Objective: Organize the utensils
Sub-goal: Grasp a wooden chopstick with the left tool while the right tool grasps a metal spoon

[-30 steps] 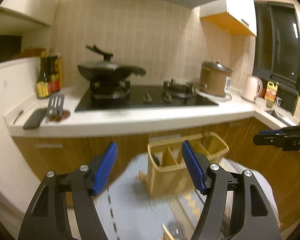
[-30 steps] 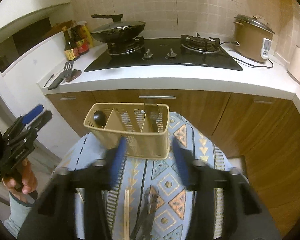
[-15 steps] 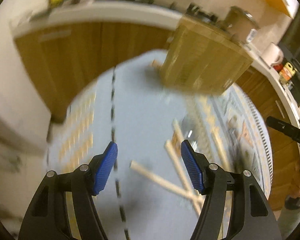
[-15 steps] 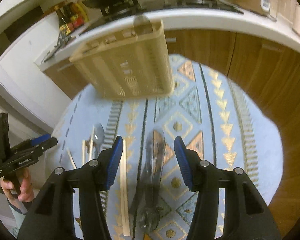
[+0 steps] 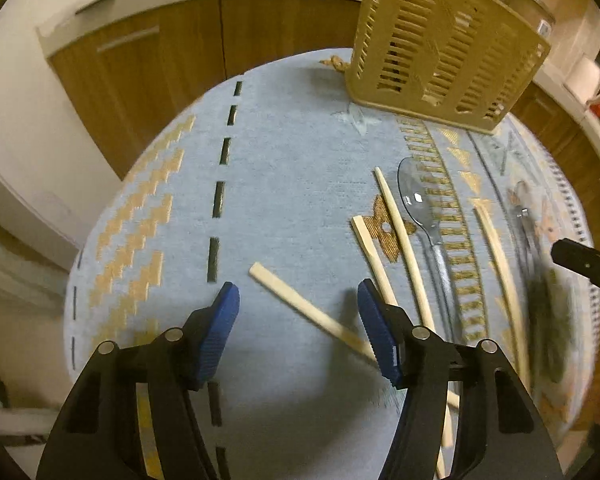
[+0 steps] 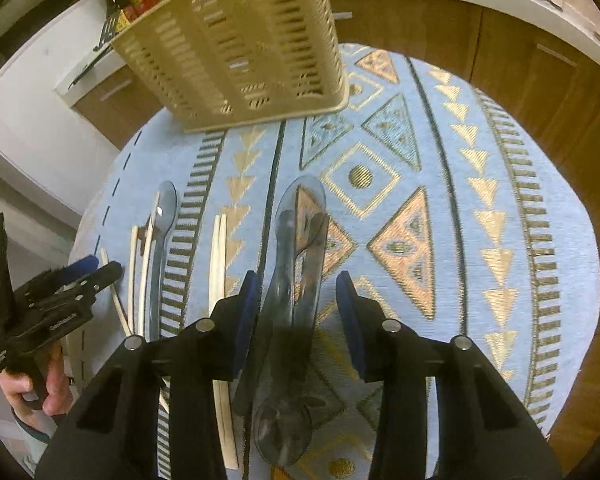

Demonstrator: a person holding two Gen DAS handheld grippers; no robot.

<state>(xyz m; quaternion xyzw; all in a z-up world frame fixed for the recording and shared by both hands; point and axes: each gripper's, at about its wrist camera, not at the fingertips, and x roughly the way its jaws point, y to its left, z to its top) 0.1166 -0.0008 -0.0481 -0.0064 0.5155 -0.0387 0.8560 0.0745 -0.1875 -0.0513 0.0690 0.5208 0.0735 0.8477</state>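
Utensils lie loose on the round table's patterned blue cloth [image 6: 440, 152]. Translucent dark plastic utensils [image 6: 296, 264], overlapping, sit mid-table directly under the right gripper [image 6: 300, 312], whose blue-padded jaws are spread wide and straddle them with nothing grasped. To their left: paired chopsticks [image 6: 219, 256], then a clear spoon [image 5: 414, 200] beside more chopsticks. One chopstick [image 5: 300, 304] lies slantwise under the left gripper [image 5: 298, 332], also released, jaws apart and empty. Beige slotted utensil caddy [image 6: 236, 44] stands at the table's far edge. Wooden cabinets [image 5: 148, 64] and white countertop beyond.
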